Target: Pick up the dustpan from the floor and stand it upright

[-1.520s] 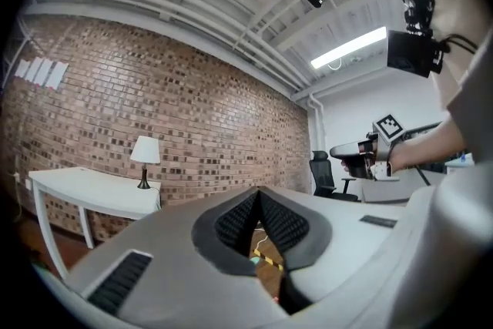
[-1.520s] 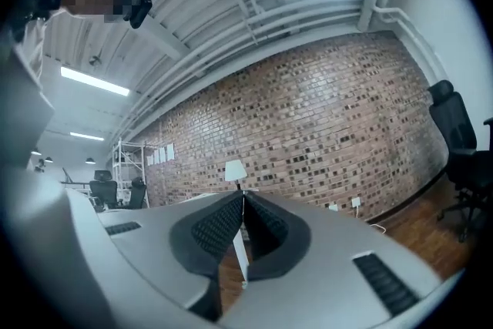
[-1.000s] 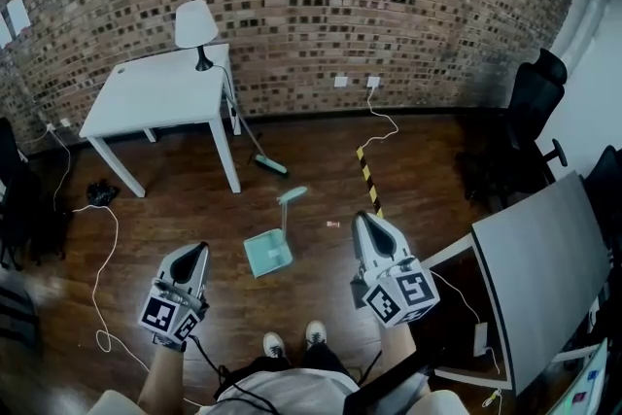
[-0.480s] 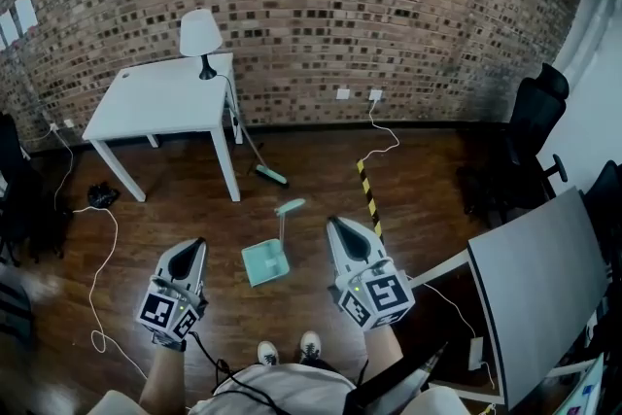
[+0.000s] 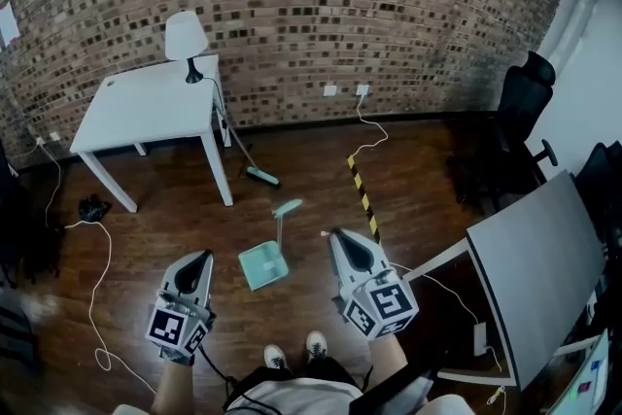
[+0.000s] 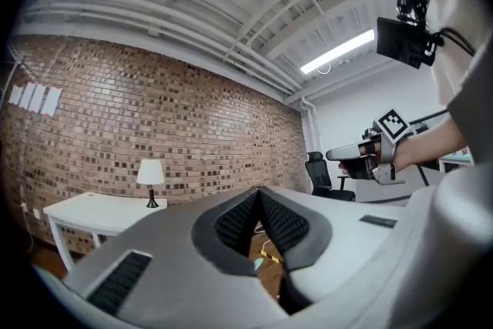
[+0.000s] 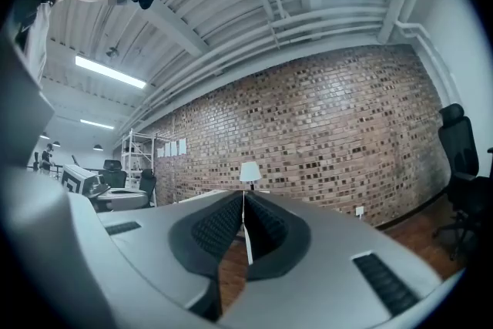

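Note:
The mint-green dustpan (image 5: pixel 265 264) lies flat on the wooden floor, its long handle (image 5: pixel 282 221) pointing toward the brick wall. A sliver of the dustpan (image 6: pixel 257 263) shows through the left gripper's jaws. My left gripper (image 5: pixel 202 258) is held level above the floor, left of the pan, shut and empty. At the pan's right side my right gripper (image 5: pixel 339 237) is also level, shut with nothing in it. In each gripper view the jaws (image 7: pixel 243 200) meet at their tips. Neither gripper touches the dustpan.
A green broom (image 5: pixel 255 168) leans by the white table (image 5: pixel 146 102), which bears a lamp (image 5: pixel 185 40). Yellow-black tape (image 5: pixel 363 195) and a white cable (image 5: pixel 95 296) run over the floor. A grey desk (image 5: pixel 535 262) is at right, black office chairs (image 5: pixel 515 117) behind it.
My right gripper has shifted left, closer to the dustpan. The left gripper has hardly moved. The head view has drifted slightly.

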### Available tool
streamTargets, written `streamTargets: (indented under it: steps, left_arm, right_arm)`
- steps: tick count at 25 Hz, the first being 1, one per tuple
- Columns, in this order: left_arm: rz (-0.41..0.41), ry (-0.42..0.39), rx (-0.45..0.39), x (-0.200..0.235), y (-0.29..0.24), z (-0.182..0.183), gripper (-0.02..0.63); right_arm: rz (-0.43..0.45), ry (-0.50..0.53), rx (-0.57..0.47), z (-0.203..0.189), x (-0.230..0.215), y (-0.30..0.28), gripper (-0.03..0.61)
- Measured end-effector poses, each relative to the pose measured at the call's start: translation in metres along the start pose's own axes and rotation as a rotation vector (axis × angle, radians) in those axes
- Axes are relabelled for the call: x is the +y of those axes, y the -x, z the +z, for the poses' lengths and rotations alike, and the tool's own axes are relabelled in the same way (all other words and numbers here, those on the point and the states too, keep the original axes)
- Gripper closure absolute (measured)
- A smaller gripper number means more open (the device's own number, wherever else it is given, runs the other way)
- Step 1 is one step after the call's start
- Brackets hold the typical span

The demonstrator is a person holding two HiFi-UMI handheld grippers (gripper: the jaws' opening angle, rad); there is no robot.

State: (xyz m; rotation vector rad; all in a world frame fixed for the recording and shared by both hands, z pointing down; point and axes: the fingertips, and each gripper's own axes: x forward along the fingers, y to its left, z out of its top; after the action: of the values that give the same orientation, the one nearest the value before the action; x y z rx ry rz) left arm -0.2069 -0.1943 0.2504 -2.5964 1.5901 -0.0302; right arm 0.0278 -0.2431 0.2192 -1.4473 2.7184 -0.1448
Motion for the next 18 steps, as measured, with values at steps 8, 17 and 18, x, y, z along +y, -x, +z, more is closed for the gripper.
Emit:
streamTargets:
  steps: [8, 17, 18]
  left_arm:
    - [-0.077, -0.065, 0.026, -0.049, 0.022, 0.007, 0.609]
    - [-0.060, -0.063, 0.070, -0.138, 0.077, 0.003, 0.609]
    - [-0.050, -0.071, 0.064, -0.150, 0.084, 0.005, 0.609]
  right_arm:
    - [-0.059, -0.023, 0.026, -0.012, 0.000, 0.055, 0.566]
    - [-0.049, -0.045, 0.035, -0.023, 0.003, 0.154, 0.566]
    - [-0.044, -0.050, 0.034, -0.024, 0.002, 0.169, 0.566]
